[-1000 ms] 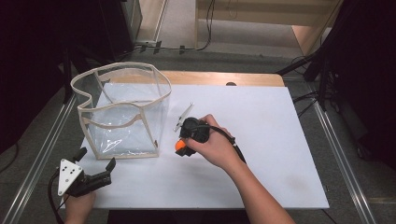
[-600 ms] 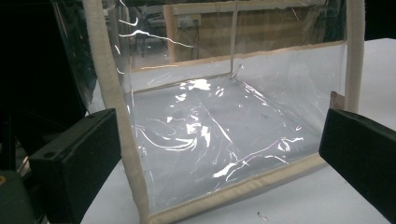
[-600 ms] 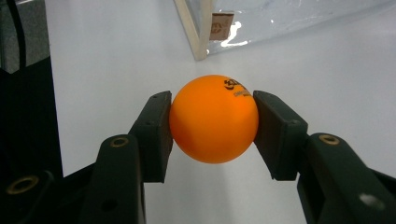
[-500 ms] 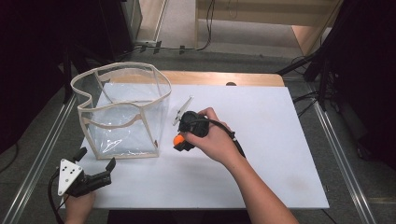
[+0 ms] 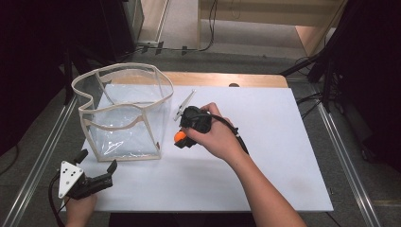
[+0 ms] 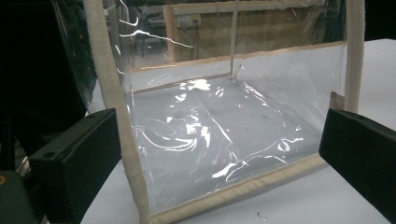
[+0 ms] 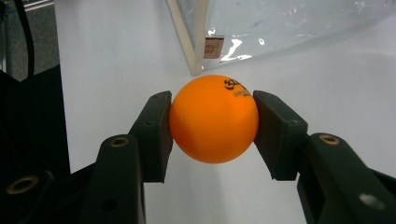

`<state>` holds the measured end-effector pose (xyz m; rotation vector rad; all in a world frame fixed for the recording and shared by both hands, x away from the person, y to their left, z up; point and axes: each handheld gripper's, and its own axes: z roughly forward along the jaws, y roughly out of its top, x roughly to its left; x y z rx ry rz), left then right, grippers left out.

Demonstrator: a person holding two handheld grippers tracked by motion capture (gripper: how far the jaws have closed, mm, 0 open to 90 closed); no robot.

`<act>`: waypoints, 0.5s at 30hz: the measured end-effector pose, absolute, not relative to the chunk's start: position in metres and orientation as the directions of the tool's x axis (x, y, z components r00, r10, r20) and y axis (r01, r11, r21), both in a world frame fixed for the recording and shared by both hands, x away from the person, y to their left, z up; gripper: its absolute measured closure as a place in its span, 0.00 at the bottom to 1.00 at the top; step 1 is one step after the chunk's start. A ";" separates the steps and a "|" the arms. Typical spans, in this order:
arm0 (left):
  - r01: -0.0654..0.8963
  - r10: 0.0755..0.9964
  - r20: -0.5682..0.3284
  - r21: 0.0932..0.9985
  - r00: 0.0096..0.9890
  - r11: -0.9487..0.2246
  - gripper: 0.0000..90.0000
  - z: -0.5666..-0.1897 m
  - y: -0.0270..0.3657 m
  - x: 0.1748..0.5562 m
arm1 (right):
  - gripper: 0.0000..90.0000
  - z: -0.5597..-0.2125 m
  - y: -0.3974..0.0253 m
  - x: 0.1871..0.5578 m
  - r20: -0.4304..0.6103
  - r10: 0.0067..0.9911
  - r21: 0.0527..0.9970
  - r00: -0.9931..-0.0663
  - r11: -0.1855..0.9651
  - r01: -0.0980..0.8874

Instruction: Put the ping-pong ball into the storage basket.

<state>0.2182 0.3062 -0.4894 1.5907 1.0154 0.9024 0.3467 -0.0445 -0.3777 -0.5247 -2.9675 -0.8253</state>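
Note:
An orange ball [image 7: 214,119] with dark print sits clamped between the two black jaws of my right gripper [image 7: 212,126]. In the high view the same orange ball [image 5: 179,137] shows at the tip of my right gripper [image 5: 182,138], just right of the clear plastic bag [image 5: 123,113] with cream edging. The bag stands upright and open-topped on the white table [image 5: 265,142]. My left gripper [image 5: 97,165] rests near the table's front left corner, jaws wide apart and bare, facing the clear bag [image 6: 210,130].
A small metal clip [image 5: 183,105] lies on the white surface just beyond my right hand. The wooden table edge [image 5: 227,79] runs along the back. Metal rails [image 5: 345,161] flank both sides of the table.
My right hand has drifted slightly toward the bag and back from the front edge with the ball held. The left gripper stays put.

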 end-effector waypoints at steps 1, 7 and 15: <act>0.178 0.927 0.069 0.973 0.369 -0.144 0.00 -0.489 0.306 0.218 | 0.53 -0.377 -0.044 0.347 0.107 0.318 0.496 -0.942 0.804 0.328; 0.179 0.927 0.067 0.974 0.370 -0.142 0.00 -0.489 0.306 0.218 | 0.53 -0.371 -0.042 0.350 0.102 0.311 0.495 -0.945 0.808 0.320; 0.180 0.927 0.064 0.974 0.370 -0.140 0.00 -0.489 0.307 0.218 | 0.53 -0.363 -0.040 0.353 0.097 0.293 0.509 -0.951 0.807 0.300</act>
